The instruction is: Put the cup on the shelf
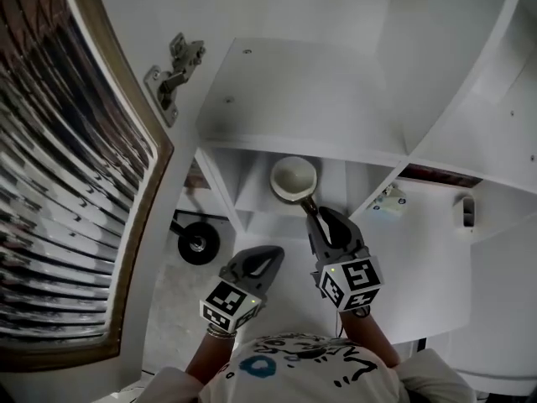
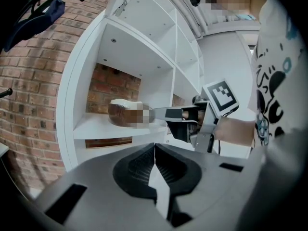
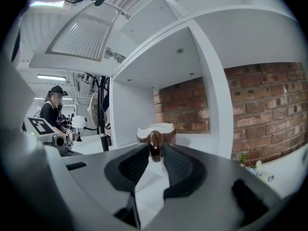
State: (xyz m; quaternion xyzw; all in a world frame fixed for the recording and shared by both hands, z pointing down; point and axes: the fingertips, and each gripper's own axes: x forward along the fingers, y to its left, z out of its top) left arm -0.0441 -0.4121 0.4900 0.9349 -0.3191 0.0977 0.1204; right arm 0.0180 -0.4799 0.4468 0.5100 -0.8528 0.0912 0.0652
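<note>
A cup (image 1: 294, 177), pale inside and brown outside, is in an open compartment of the white shelf unit (image 1: 294, 99). My right gripper (image 1: 309, 208) is shut on its brown handle (image 3: 155, 147), with the cup body (image 3: 156, 129) just past the jaws. In the left gripper view the cup (image 2: 120, 113) is level with the shelf board (image 2: 96, 128), and I cannot tell whether it touches it. The right gripper (image 2: 185, 117) reaches in from the right. My left gripper (image 1: 270, 257) hangs lower left of the right one, shut and empty (image 2: 155, 153).
A brick wall (image 3: 260, 105) backs the compartment. An open cupboard door with a metal hinge (image 1: 174, 72) and slatted panel (image 1: 59, 183) stands at left. A black wheel (image 1: 199, 243) sits on the floor below. A person (image 3: 54, 110) stands far off.
</note>
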